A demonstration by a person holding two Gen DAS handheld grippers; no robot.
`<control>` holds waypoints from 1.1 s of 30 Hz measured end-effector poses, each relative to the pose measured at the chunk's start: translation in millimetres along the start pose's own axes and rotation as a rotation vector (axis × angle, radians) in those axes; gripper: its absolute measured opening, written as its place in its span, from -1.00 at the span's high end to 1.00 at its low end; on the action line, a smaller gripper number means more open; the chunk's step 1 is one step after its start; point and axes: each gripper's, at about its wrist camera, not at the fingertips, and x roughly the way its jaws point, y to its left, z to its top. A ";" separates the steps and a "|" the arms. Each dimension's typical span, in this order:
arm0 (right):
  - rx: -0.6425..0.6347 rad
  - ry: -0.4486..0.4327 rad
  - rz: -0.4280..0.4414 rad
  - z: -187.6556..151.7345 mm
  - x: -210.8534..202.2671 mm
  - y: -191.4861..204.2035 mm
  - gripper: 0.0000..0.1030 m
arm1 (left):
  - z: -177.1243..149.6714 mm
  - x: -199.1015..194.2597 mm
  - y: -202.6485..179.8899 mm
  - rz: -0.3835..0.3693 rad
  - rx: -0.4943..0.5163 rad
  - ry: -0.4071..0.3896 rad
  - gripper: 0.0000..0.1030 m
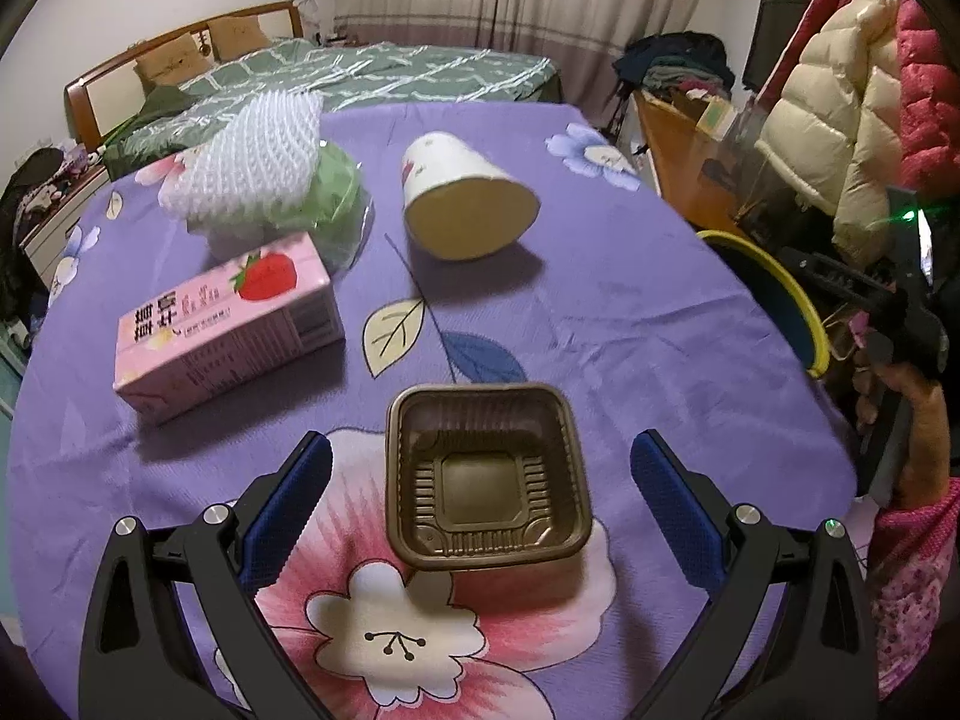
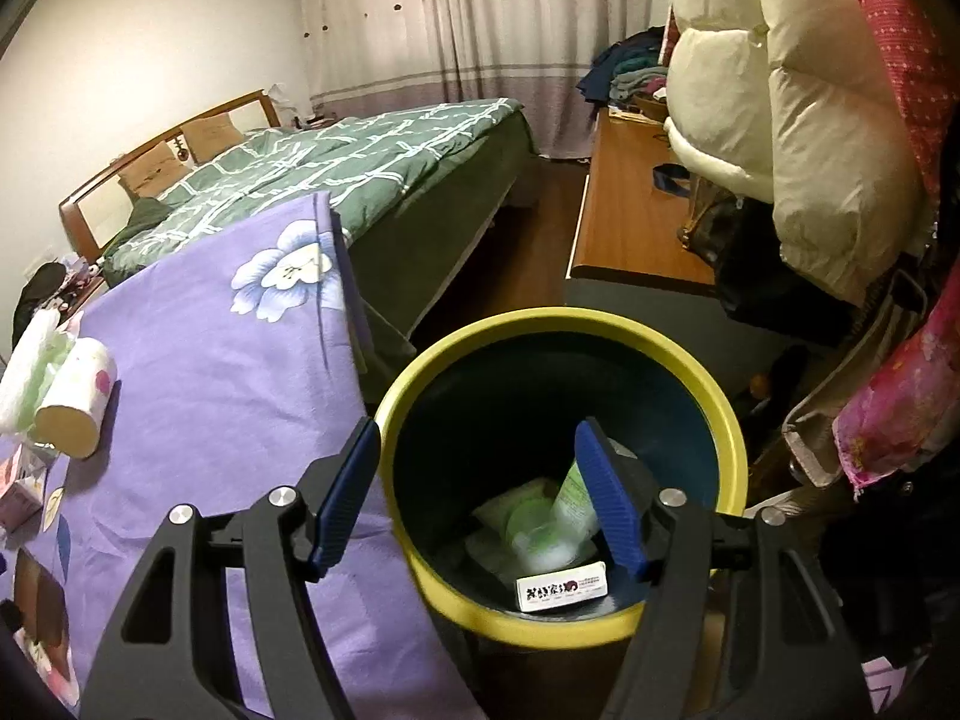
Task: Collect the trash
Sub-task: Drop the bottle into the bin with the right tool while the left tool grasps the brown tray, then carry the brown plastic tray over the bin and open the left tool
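Observation:
A brown plastic tray (image 1: 486,474) lies on the purple flowered tablecloth (image 1: 630,324). My left gripper (image 1: 480,492) is open and straddles the tray, one blue finger on each side, not touching it. Beyond it lie a pink strawberry carton (image 1: 231,330), a paper cup (image 1: 465,195) on its side, and white foam netting (image 1: 258,162) over a green wrapper (image 1: 336,192). My right gripper (image 2: 480,498) is open and empty above the yellow-rimmed bin (image 2: 729,420), which holds a green tube (image 2: 573,498), a small white box (image 2: 561,588) and other wrappers.
The bin (image 1: 780,294) stands off the table's right edge. A bed (image 2: 360,162) lies behind the table. A wooden desk (image 2: 630,210) and hanging coats (image 2: 798,138) crowd the right side. The person's hand with the right gripper shows in the left wrist view (image 1: 900,330).

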 end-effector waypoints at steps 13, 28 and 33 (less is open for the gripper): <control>-0.017 0.017 0.032 -5.7 0.2 8.1 -0.25 | -4.1 31.0 -0.1 0.028 0.003 0.063 -0.76; 0.008 -0.011 0.017 -13.3 -20.4 -16.4 -0.25 | 23.7 31.5 -43.6 -0.033 0.089 0.031 -0.37; 0.038 -0.018 -0.005 -18.9 -28.0 -38.3 -0.25 | 46.4 38.3 -88.8 -0.079 0.185 0.019 -0.37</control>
